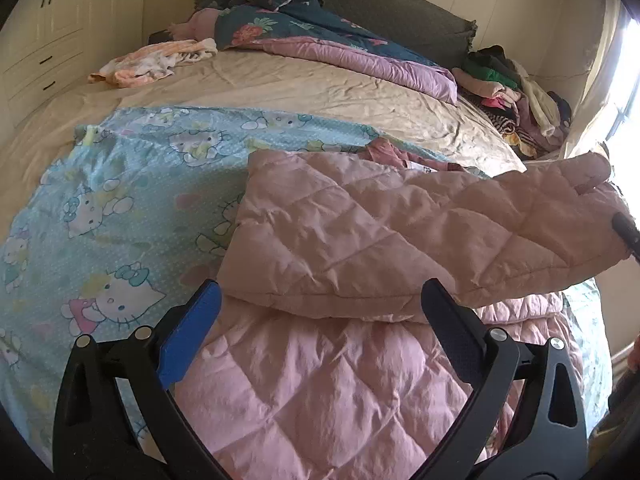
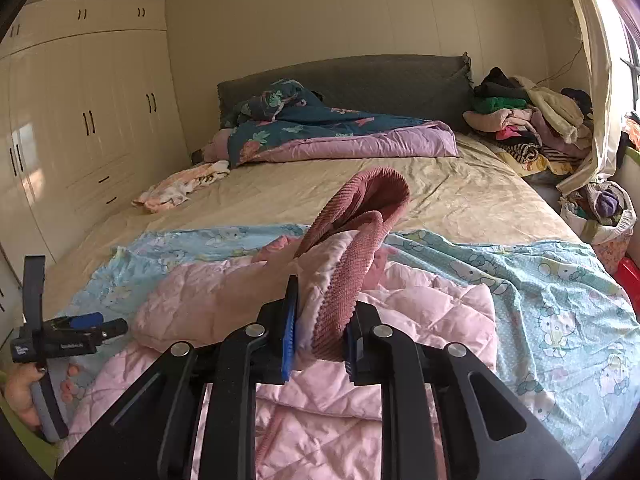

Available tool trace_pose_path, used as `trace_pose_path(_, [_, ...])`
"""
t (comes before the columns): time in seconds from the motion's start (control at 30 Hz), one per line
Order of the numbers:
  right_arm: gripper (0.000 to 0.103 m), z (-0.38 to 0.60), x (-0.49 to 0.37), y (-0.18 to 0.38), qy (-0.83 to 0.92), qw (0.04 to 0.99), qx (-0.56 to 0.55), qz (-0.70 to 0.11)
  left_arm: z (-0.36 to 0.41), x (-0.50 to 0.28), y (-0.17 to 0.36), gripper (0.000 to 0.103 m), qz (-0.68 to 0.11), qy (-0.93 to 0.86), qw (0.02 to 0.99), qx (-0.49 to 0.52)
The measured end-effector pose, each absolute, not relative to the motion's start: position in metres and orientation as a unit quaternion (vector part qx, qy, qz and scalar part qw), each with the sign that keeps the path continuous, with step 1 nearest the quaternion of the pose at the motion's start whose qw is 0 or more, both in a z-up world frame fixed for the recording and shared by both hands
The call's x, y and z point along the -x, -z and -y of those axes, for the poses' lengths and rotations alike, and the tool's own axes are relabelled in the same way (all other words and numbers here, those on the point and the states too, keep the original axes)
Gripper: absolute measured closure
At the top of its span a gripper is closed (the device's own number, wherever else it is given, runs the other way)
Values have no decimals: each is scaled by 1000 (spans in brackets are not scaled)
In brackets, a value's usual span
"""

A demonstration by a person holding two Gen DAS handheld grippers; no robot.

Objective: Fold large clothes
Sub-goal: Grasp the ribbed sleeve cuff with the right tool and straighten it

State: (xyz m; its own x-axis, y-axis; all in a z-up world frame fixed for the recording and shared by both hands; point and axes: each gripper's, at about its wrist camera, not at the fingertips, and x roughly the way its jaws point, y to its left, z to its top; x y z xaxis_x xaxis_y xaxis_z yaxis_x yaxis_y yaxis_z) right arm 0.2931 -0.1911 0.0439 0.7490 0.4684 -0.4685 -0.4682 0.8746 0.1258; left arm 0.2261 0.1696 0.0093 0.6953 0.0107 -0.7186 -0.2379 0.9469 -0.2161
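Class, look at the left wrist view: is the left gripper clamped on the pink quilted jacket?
No. The left gripper stands wide open above the pink quilted jacket, its fingers apart with no fabric pinched between them.

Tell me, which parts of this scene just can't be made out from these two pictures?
- Jacket: its near end, cut off by the bottom edge in both views.
- Sleeve cuff: the pinched part, covered by the right gripper in the right view.
- White label: too small to read, left view.
- Window: glare blanks it out, left view.
- Left gripper: open, holding nothing.
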Motion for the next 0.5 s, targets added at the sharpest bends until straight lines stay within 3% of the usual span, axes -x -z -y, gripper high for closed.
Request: trace_pose_path(0.5, [85,209,-315,8,-214,929,-25,-302,-159,-262,-7,10,-397,-45,906,142])
